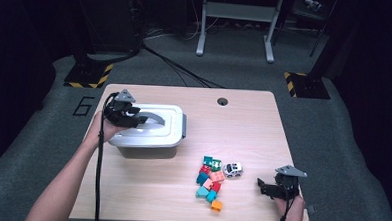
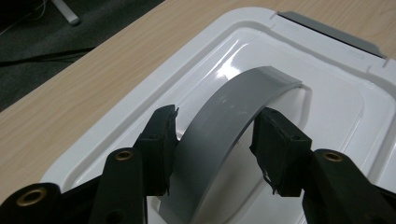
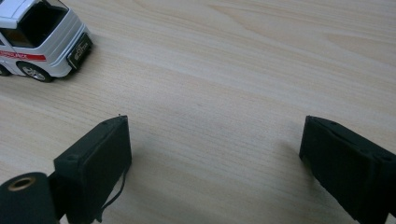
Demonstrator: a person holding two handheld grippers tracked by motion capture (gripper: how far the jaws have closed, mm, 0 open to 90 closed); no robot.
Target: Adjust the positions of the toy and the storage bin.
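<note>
1. The grey handle [image 2: 224, 126] arches over the middle of the white lid [image 2: 327, 107], which sits on the storage box [image 1: 147, 143] at the left half of the desk [image 1: 243, 122]. The arch stands clear of the lid, which is likely why it is the chosen grip point: tongs can reach either side of it.
2. The left tongs [image 2: 217, 140] straddle this handle, one jaw on each flank. The left jaw touches or nearly touches the strap, and a small gap shows at the right one, so they are narrowed around it but not clamped. I judge this to be the approach to lifting the lid off.
3. In the high view the left tongs [image 1: 126, 113] come in from the box's left end, the hand [image 1: 105, 126] resting at its edge, which keeps the arm off the lid.
4. One box, one lid, one handle; one grey latch [image 1: 184, 126] shows on the box's right end.
5. Right of the box, near the front edge, lies a cluster of toy bricks [image 1: 210, 183], probably waiting to go into the box. I count about ten: teal, red, pink, green and one orange; the tight packing makes the count uncertain.
6. One white toy car [image 1: 233, 169] stands just beside the cluster's right side; it also appears as the toy car [image 3: 42, 44] in the right gripper view.
7. The right tongs [image 3: 215, 158] are spread wide, holding nothing, low over bare wood, parked near the pieces.
</note>
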